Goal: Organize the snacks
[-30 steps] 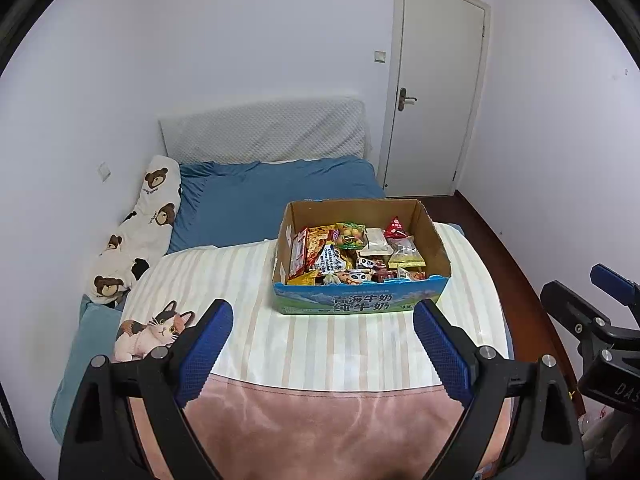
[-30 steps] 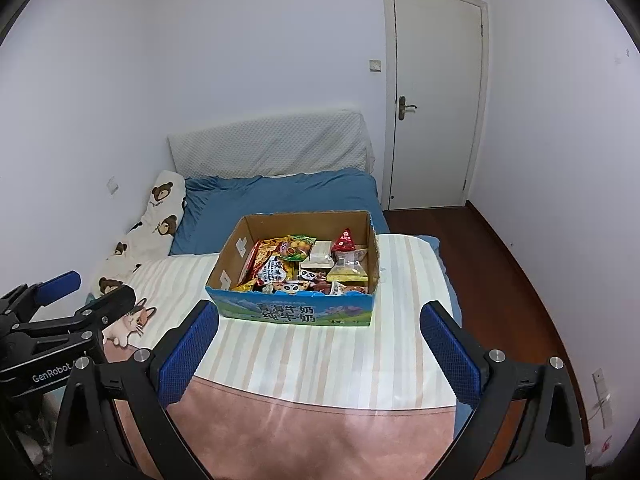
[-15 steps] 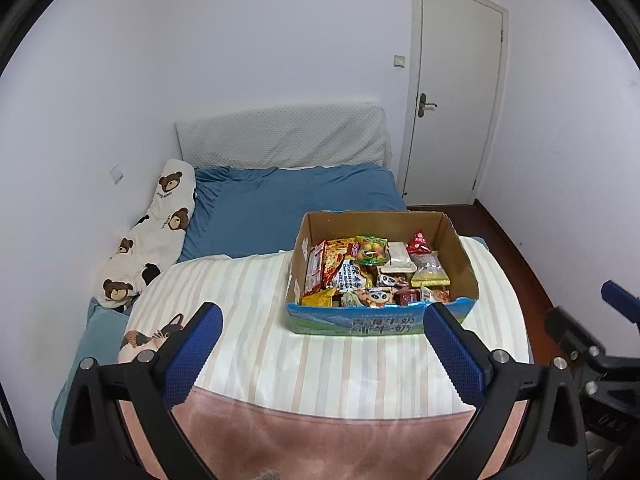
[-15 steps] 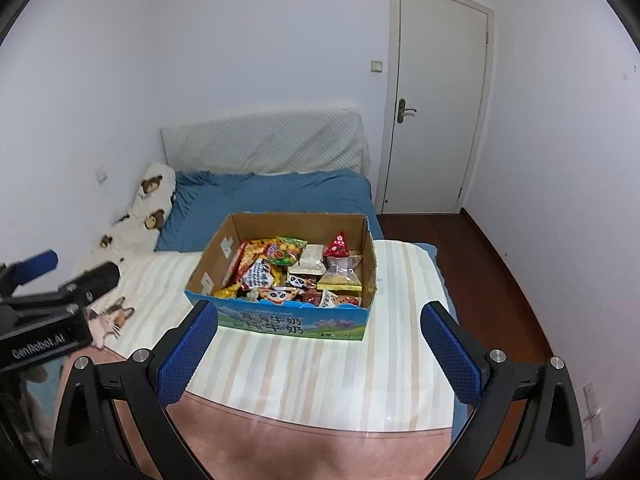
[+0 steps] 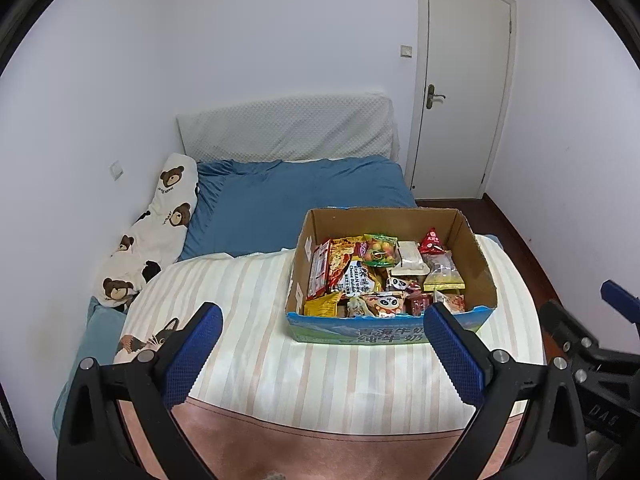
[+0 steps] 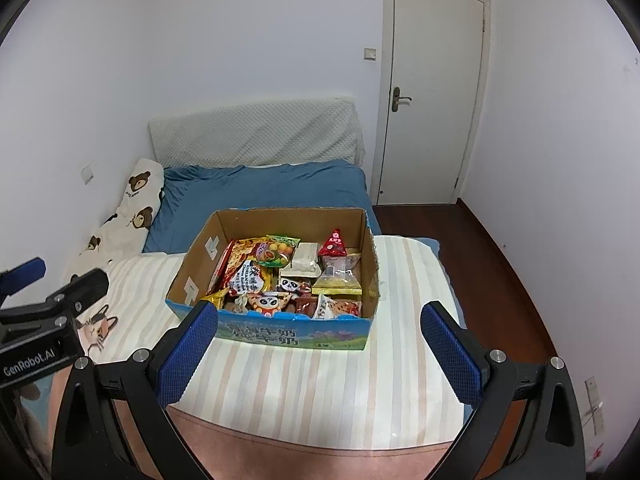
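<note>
An open cardboard box (image 5: 390,214) with a blue printed front stands on the striped blanket; it also shows in the right wrist view (image 6: 288,216). It is full of mixed snack packets (image 5: 380,276), among them a red pyramid packet (image 6: 335,242) and panda packets (image 6: 267,302). My left gripper (image 5: 322,354) is open and empty, hovering short of the box and left of its middle. My right gripper (image 6: 320,354) is open and empty, in front of the box's blue face.
The box sits on a bed with a striped blanket (image 5: 280,360) and a blue sheet (image 5: 296,196). A bear-print pillow (image 5: 156,224) lies along the left wall. A closed white door (image 6: 432,92) and wooden floor (image 6: 492,264) are at the right.
Both grippers have come closer to the box, which looks larger now. The left view has swung left, so the box sits further right in it. Both stay open.
</note>
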Tool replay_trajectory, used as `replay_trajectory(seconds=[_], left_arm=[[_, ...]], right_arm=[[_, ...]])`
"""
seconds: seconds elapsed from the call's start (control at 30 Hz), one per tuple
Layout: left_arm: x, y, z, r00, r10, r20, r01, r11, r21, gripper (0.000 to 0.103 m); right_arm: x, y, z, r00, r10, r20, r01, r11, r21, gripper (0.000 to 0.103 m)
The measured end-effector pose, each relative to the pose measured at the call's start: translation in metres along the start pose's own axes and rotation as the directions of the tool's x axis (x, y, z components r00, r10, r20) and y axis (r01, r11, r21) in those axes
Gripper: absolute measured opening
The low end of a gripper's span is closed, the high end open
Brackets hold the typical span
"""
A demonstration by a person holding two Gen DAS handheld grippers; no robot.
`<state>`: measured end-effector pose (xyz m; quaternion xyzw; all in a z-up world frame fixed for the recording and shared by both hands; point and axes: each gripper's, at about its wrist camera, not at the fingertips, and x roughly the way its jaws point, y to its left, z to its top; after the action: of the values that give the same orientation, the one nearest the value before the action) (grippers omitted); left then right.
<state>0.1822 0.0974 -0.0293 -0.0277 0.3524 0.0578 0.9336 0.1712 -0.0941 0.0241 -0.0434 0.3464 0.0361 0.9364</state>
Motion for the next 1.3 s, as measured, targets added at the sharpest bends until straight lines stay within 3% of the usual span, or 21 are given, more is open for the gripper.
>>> replay_trajectory(seconds=[1.3], left_arm=[[-0.008,-0.005,0.012,0.999,-0.023,0.028,0.023,1.000,0.021,0.103]], right_arm=[[-0.023,-0.014,0.011,0.998,-0.012,0.061,0.008,0.998,0.064,0.103]])
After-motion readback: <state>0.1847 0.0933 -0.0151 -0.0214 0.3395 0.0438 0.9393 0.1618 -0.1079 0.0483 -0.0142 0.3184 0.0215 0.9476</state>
